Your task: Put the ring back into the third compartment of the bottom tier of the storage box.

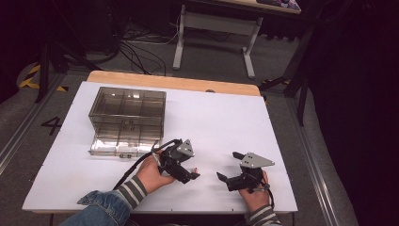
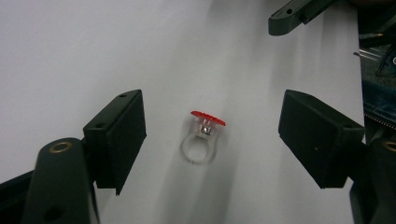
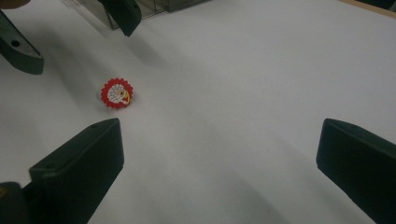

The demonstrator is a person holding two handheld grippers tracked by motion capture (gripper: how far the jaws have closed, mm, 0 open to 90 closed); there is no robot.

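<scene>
A small toy ring (image 2: 203, 136) lies on the white table top (image 1: 221, 117); it has a clear plastic band and a round red scalloped top. In the right gripper view its face (image 3: 116, 93) shows white beads in the middle. My left gripper (image 2: 214, 139) points down at it, open, one jaw on each side, and neither pad touches the ring. In the high view the left gripper (image 1: 189, 173) is near the table's front edge. To its right, my right gripper (image 1: 229, 166) is open with nothing between its fingers (image 3: 84, 163).
A smoky clear compartment box (image 1: 127, 117) stands at the left middle of the table, with its lid (image 1: 120, 147) lying open toward me. Its corner (image 3: 154, 4) is behind the ring in the right gripper view. Beyond the table are a floor with cables and a desk frame (image 1: 214, 23).
</scene>
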